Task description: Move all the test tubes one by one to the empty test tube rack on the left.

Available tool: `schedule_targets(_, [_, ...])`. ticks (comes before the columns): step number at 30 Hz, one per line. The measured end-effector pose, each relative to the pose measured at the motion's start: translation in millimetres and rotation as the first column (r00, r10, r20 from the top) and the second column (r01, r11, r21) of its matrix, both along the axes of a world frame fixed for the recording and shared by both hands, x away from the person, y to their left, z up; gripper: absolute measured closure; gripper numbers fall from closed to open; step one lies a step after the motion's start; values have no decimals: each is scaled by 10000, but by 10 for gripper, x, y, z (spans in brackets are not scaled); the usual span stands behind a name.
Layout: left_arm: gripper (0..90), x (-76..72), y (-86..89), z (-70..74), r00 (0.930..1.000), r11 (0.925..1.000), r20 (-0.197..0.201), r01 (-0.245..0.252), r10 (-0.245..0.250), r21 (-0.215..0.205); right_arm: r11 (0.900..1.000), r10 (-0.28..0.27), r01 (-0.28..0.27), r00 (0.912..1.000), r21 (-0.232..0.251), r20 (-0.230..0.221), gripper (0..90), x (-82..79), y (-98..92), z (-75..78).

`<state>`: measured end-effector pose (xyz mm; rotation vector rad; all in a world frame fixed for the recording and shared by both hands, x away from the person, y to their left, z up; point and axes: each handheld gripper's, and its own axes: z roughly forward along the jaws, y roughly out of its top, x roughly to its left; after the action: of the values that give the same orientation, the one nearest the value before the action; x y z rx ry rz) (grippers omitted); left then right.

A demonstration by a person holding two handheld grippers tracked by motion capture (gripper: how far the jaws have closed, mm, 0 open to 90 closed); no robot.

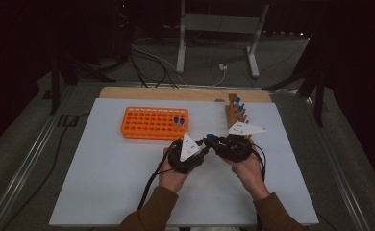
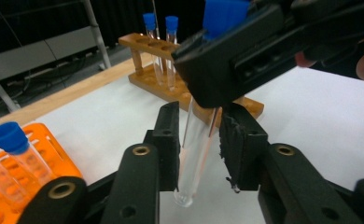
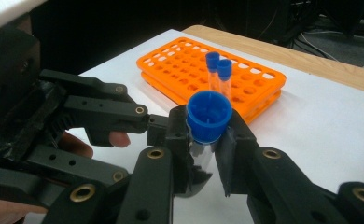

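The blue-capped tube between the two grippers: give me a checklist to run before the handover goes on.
1. Right gripper clamped on the tube just under its blue cap: ok.
2. Left gripper jaws either side of the tube's lower part: ok.
3. Left jaws actually pressing the glass: cannot tell.
4. Tube bottom off the table: ok.
5. Free holes in the orange rack: ok.
6. Wooden rack apart from both grippers: ok.

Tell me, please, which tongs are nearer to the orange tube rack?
Left. The left tongs are just in front of the orange tube rack's right end; the right tongs sit farther right, toward the wooden rack.
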<state>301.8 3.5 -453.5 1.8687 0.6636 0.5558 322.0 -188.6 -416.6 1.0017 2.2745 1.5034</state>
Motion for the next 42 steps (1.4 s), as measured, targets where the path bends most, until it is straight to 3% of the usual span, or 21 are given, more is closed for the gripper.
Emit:
schedule_targets(10, [782, -10, -2, 5, 9997, 9998, 212, 102, -105, 148, 10000, 31, -30, 10000, 71, -32, 747, 10, -4, -14])
schedule_targets(19, [782, 51, 119, 37, 9995, 9995, 145, -296, 296, 46, 9978, -174, 174, 9998, 644, -8, 377, 27, -125, 24])
schedule_targets(24, [782, 96, 238, 77, 9979, 9978, 163, -626, 630, -208, 9970, -605, 581, 9971, 509, 459, 165, 5, -152, 40])
schedule_targets(30, [781, 176, 388, 115, 9946, 9947, 257, -998, 1005, -261, 9955, -855, 831, 9950, 465, 519, 26, 26, -215, 33])
schedule_targets(37, [781, 343, 562, 140, 9863, 9863, 281, -1616, 1626, -338, 9911, -1253, 1222, 9904, 531, 586, 0, 38, -295, 47])
schedule_targets(42, [781, 457, 649, 99, 9728, 9721, 309, -2278, 2297, -553, 9899, -1293, 1249, 9893, 665, 675, 0, 34, -334, 65])
